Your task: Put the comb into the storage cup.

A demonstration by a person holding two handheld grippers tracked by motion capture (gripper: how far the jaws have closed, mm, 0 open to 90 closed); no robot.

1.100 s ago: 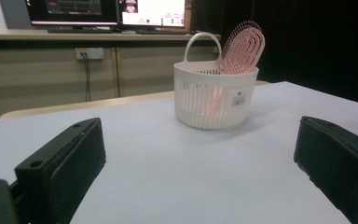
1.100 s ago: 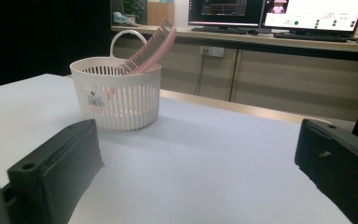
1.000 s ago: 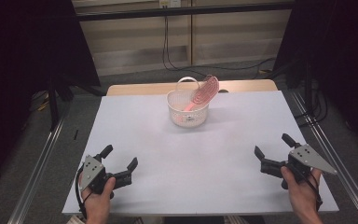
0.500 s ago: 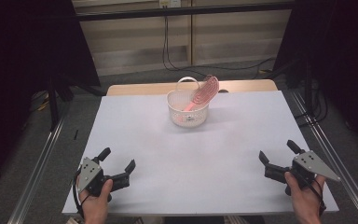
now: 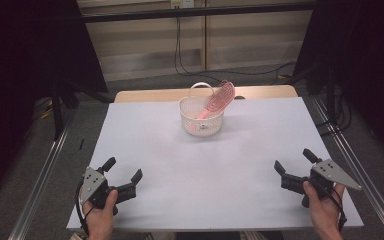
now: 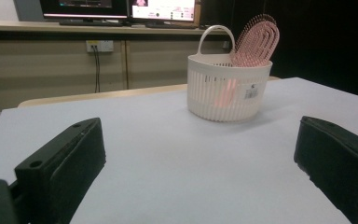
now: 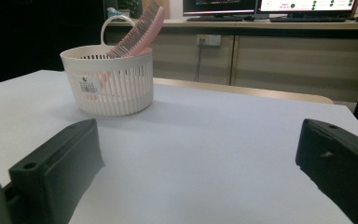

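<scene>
White basket (image 5: pixel 201 118) stands at the far centre of the table (image 5: pixel 240 165); pink hairbrush (image 5: pixel 219 98) rests upright inside, head leaning over the rim. Left tool (image 5: pixel 124 177) and right tool (image 5: pixel 294 164) sit at the near corners, jaws spread, holding nothing. Recommended: approach the brush head from above, avoiding the basket's handle.

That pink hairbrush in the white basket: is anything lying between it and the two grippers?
Nothing visible does. The pink hairbrush stands tilted in the white basket at the far middle of the table. Bare white tabletop runs from the basket to the left gripper and the right gripper, both open near the front edge.
</scene>
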